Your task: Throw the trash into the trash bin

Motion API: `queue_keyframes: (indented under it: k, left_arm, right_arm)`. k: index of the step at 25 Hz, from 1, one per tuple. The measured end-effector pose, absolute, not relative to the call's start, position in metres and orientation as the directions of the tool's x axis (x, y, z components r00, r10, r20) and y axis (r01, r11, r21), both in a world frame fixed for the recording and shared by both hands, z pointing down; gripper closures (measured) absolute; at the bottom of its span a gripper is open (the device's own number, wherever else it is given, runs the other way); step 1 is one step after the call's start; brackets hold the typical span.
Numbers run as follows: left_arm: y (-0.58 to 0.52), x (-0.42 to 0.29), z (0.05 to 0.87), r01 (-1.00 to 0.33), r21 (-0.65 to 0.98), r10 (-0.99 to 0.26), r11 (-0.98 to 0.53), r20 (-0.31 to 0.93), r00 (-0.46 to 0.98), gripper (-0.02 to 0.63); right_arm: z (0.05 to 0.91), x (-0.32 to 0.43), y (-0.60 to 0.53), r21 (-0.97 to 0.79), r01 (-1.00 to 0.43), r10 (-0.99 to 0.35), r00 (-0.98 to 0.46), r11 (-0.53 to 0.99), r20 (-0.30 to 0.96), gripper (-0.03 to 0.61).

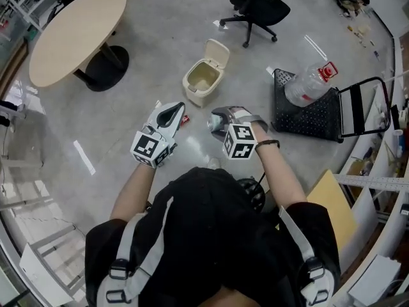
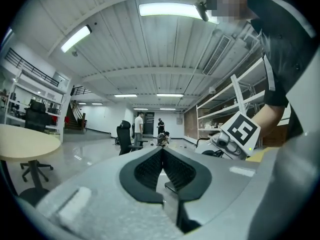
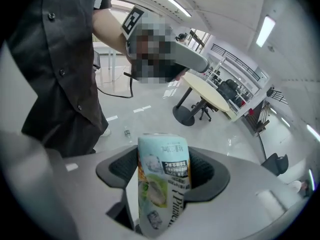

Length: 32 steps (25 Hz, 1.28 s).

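Note:
The cream trash bin (image 1: 203,78) stands on the floor ahead of me with its lid tipped open. My right gripper (image 1: 218,121) is shut on a pale blue drink can (image 1: 216,124), held a little short of the bin and to its right. In the right gripper view the can (image 3: 163,184) stands between the two black pads, and my right gripper (image 3: 164,156) points down at the floor. My left gripper (image 1: 172,112) is held level beside it, shut with nothing in it. In the left gripper view my left gripper (image 2: 162,149) shows its pad tips touching.
A small red scrap (image 1: 185,119) lies on the floor by the left gripper. A round beige table (image 1: 70,34) stands at the far left and a black office chair (image 1: 255,5) beyond the bin. A black crate (image 1: 307,114) carrying a clear water jug (image 1: 310,83) sits at the right.

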<state>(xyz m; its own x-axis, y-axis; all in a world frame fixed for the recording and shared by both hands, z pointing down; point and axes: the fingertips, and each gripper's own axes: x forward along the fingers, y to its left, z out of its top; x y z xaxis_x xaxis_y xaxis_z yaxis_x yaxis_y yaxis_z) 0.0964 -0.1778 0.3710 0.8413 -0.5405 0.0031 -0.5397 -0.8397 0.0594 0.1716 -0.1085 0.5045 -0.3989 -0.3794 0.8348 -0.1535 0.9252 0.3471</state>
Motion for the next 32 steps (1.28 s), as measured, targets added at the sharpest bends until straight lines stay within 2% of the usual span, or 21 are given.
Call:
queue_keyframes:
  k: [10, 22, 32]
  left_arm:
    - [-0.234, 0.174, 0.364, -0.571, 0.096, -0.574, -0.815, -0.006, 0.819, 0.614]
    - [-0.354, 0.146, 0.415, -0.616, 0.159, -0.617, -0.772, 0.049, 0.785, 0.614]
    - [-0.430, 0.115, 0.447, -0.648, 0.149, -0.639, -0.747, 0.105, 0.762, 0.614]
  right_arm:
    - [0.491, 0.247, -0.165, 0.381, -0.141, -0.405, -0.404, 0.914, 0.820, 0.285]
    - [0.534, 0.239, -0.278, 0.317, -0.123, -0.340, -0.384, 0.940, 0.859, 0.285]
    - [0.570, 0.194, -0.357, 0.262, -0.014, -0.249, -0.372, 0.965, 0.894, 0.285]
